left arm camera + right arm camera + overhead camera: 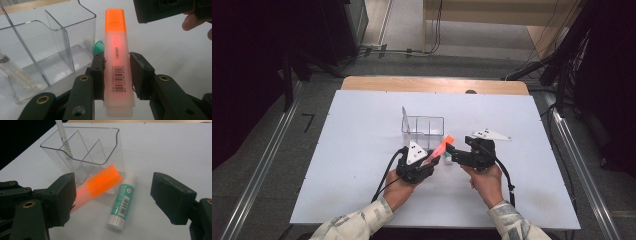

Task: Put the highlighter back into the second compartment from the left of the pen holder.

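While clamped mid-barrel in the left gripper [117, 72], not yet stowed: highlighter [115, 50], lifted off the bench [362, 165], orange cap pointing toward 1 o'clock in the high view, close to the front wall of the organizer [424, 125] but outside it.

Progress, judged from the layout as a tidy-up into the organizer: roughly a third done. Already in: one pen [62, 137], leaning in a far compartment. Left to do: highlighter into a compartment, then glue stick [122, 200], lying flat on the bench against the organizer's front.

Right gripper [117, 197]: wide open, gripping nothing, hovering at 3 o'clock of the left one in the high view, aimed at the cap end and the glue stick.

Differences between views, largest thing first:
- High view: whole bench, both forearms, organizer at 12 o'clock of the grippers; glue stick barely a speck.
- Right gripper view: three compartments of the organizer, pen in it, glue stick at 5 o'clock of the cap.
- Left gripper view: pads pressed on both sides of the barrel, barcode facing up, glue stick's green end peeking at 10 o'clock of the grip.
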The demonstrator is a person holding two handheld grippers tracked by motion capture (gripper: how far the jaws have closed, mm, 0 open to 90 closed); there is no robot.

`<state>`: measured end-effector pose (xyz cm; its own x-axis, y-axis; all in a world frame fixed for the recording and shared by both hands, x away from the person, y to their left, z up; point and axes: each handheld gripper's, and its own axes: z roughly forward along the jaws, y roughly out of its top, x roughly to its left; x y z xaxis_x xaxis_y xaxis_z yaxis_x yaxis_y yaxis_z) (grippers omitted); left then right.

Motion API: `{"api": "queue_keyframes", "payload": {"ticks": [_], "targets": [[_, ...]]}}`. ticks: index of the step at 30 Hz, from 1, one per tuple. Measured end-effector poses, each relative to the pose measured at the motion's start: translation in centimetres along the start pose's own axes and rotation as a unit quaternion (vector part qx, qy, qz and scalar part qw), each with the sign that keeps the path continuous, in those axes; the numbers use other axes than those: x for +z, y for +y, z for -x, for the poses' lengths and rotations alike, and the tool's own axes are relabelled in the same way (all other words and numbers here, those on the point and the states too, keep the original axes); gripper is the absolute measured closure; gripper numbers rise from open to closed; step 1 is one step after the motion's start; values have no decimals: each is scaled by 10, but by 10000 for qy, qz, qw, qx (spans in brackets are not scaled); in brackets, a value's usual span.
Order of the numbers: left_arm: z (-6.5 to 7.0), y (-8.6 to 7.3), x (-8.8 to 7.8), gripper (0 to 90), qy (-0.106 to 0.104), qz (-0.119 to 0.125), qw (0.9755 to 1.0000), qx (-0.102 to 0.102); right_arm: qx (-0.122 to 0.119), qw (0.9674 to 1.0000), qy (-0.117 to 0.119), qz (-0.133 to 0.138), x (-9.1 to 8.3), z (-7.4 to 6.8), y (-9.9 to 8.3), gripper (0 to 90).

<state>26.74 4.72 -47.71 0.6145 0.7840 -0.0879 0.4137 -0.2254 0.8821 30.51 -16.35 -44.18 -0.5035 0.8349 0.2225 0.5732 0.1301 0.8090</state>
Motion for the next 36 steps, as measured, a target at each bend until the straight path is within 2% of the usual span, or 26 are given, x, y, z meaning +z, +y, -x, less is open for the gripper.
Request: {"api": "queue_keyframes", "payload": {"ticks": [25, 32, 36], "targets": [[6, 0, -2, 666, -77, 72, 9999, 11, 48, 9997, 107, -192, 21, -5, -1, 206], [6, 0, -3, 667, -89, 127, 9999, 8, 137, 9994, 235, -212, 26, -4, -1, 223], [7, 0, -3, 666, -90, 160, 9998, 15, 247, 9987, 379, -215, 28, -3, -1, 270]]}}
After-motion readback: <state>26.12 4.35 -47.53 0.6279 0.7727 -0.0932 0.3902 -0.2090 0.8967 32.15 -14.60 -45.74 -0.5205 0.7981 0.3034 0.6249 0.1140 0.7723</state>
